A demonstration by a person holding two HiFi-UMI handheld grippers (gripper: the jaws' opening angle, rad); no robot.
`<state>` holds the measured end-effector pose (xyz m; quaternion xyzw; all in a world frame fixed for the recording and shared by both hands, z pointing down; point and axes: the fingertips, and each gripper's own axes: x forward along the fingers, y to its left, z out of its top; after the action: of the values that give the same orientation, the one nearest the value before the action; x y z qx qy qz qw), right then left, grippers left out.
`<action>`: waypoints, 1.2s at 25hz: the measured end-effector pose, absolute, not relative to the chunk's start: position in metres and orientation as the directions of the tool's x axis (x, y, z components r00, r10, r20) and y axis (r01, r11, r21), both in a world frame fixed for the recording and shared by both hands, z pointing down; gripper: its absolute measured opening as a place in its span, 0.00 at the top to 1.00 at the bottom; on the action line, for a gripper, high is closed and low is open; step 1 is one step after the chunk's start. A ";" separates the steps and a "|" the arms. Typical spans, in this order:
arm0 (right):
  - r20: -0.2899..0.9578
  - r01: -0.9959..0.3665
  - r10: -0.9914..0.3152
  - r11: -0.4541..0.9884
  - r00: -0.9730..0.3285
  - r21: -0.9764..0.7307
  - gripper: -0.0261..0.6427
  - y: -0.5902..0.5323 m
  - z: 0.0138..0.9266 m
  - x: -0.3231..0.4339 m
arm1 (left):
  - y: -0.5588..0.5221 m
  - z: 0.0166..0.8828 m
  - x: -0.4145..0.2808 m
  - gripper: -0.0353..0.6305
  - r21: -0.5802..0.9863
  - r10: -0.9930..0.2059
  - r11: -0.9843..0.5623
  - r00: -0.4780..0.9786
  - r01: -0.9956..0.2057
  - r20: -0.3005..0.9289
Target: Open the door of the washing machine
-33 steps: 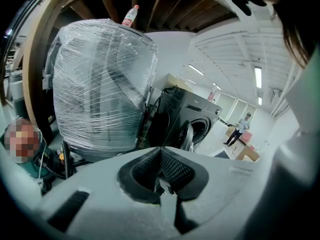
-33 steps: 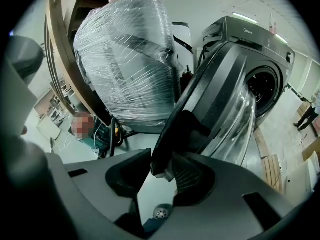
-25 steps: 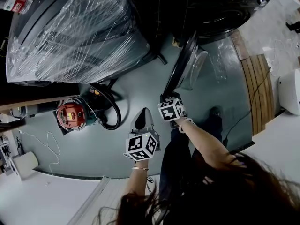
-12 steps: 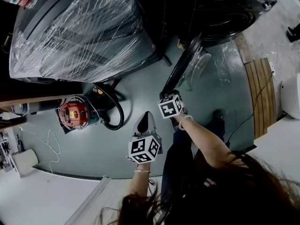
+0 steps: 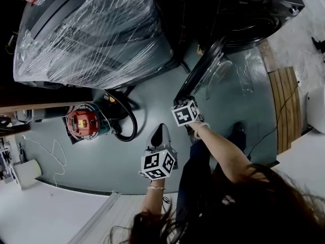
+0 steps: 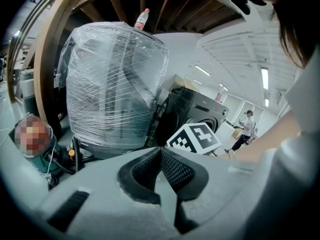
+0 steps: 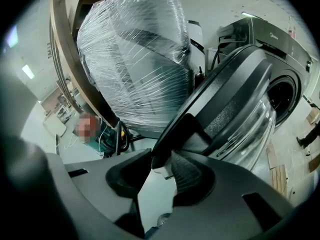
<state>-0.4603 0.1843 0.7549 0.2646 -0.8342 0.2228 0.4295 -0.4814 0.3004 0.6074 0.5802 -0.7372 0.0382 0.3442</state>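
— How far is the door (image 7: 235,84)?
— It stands wide open off the washing machine (image 5: 244,14), far right. My right gripper (image 7: 160,166) jaws pinch its rim; my left gripper (image 6: 160,156) jaws are pressed together, empty. Probably little remains.

Left hand-held gripper (image 5: 161,128) is hovering in front of the body, jaws pressing together with nothing between them. Right hand-held gripper (image 5: 182,100) is reaching further forward, jaws clamping on the washing machine door (image 7: 235,76) rim. Right arm (image 5: 223,154) is stretching out; left forearm (image 5: 152,200) is tucking close.
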 end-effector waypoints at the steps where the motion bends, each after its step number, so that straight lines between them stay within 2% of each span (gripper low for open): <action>1: 0.834 -0.633 -0.249 0.760 -0.492 -0.146 0.79 0.184 0.755 -0.462 | 0.301 0.607 -0.482 0.93 0.343 -0.829 0.324 -0.090 -0.882 0.552; 10: 0.828 -0.621 -0.242 0.769 -0.505 -0.154 0.80 0.178 0.754 -0.477 | 0.306 0.609 -0.485 0.93 0.340 -0.825 0.325 -0.089 -0.882 0.558; 15: 0.831 -0.606 -0.220 0.778 -0.511 -0.166 0.84 0.180 0.748 -0.480 | 0.309 0.611 -0.486 0.93 0.339 -0.818 0.318 -0.075 -0.885 0.570; 30: 0.800 -0.587 -0.236 0.791 -0.552 -0.173 0.89 0.184 0.721 -0.464 | 0.317 0.600 -0.480 0.93 0.339 -0.820 0.288 -0.048 -0.896 0.570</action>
<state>-0.4636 0.1841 0.7213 0.2409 -0.8541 0.2160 0.4072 -0.4799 0.3168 0.5999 0.5943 -0.7219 0.0538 0.3503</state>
